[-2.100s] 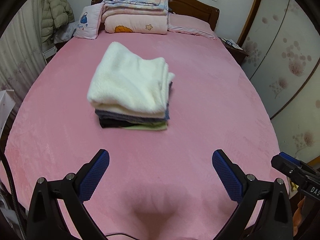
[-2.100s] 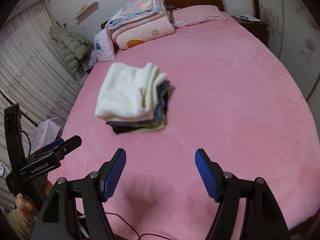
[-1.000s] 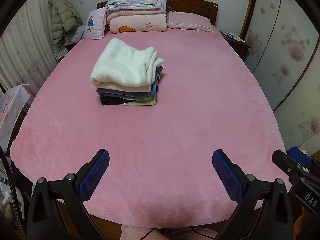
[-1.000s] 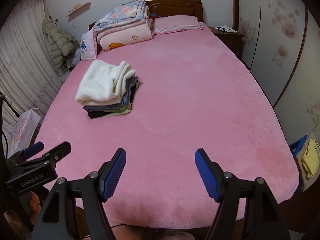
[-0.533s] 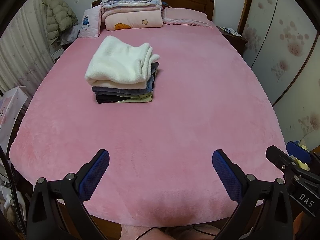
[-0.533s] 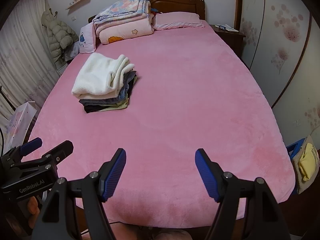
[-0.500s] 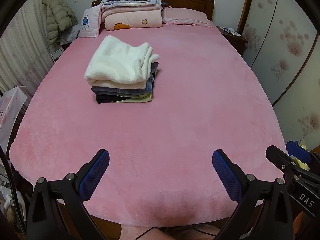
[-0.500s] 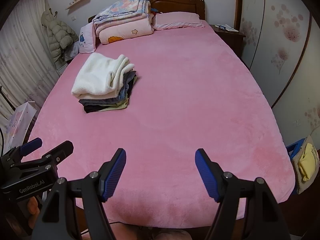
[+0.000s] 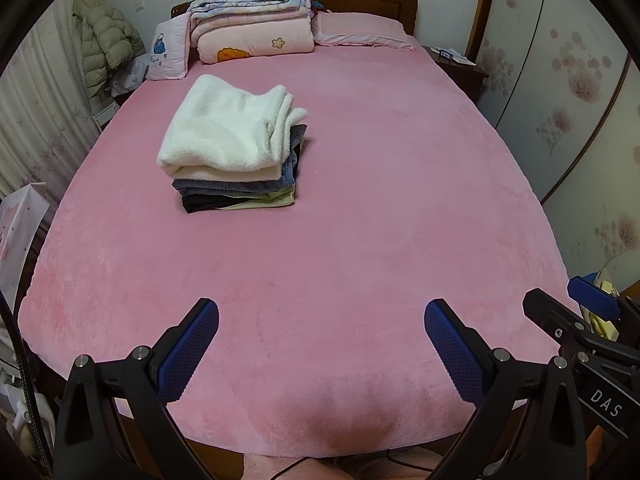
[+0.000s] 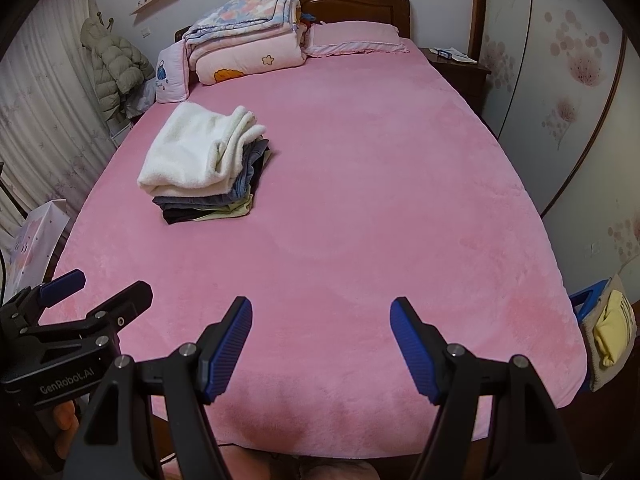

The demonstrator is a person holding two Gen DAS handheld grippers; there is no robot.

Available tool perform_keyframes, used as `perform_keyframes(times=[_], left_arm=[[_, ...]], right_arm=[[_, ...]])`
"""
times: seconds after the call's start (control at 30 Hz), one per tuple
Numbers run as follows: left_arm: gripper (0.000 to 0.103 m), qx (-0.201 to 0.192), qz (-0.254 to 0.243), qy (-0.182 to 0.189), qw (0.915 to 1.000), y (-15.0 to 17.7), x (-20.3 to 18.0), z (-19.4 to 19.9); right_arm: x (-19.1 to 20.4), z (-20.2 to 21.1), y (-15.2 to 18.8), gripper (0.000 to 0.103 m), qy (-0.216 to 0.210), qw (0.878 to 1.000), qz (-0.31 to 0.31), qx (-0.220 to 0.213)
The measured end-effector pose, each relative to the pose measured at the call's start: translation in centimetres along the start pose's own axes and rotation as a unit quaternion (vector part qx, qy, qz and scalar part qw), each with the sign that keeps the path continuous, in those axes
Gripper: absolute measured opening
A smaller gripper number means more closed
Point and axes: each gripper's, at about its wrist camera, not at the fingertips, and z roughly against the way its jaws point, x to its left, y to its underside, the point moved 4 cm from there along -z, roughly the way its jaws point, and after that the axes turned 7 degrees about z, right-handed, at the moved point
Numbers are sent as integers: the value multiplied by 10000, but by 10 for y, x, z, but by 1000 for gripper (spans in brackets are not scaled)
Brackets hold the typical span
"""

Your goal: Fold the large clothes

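A stack of folded clothes lies on the left part of the pink bed, with a white fleece piece on top and grey, black and pale green pieces below. It also shows in the right wrist view. My left gripper is open and empty above the foot of the bed. My right gripper is open and empty there too. Each gripper shows at the edge of the other's view: the right one and the left one.
Folded quilts and a pillow lie at the headboard. A nightstand and wardrobe doors stand to the right. A coat hangs at the left by the curtain. A bag with yellow cloth hangs at the bed's right foot.
Both grippers have drawn back from the stack to the foot of the bed, then eased slightly forward. They stay open. The stack has not moved.
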Motion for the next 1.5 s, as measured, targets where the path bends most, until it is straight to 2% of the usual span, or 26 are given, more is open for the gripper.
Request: perform_keyframes(times=[0.77,1.5], left_arm=[[102,62,-200,114,9997,-16,-3,-15],[102,167,-62,122,9998,-16,8,-18]], right_arm=[[1,-7,-8,72,103,9999,-66,70],[4,-9,-8,72,77,9999,-39,125]])
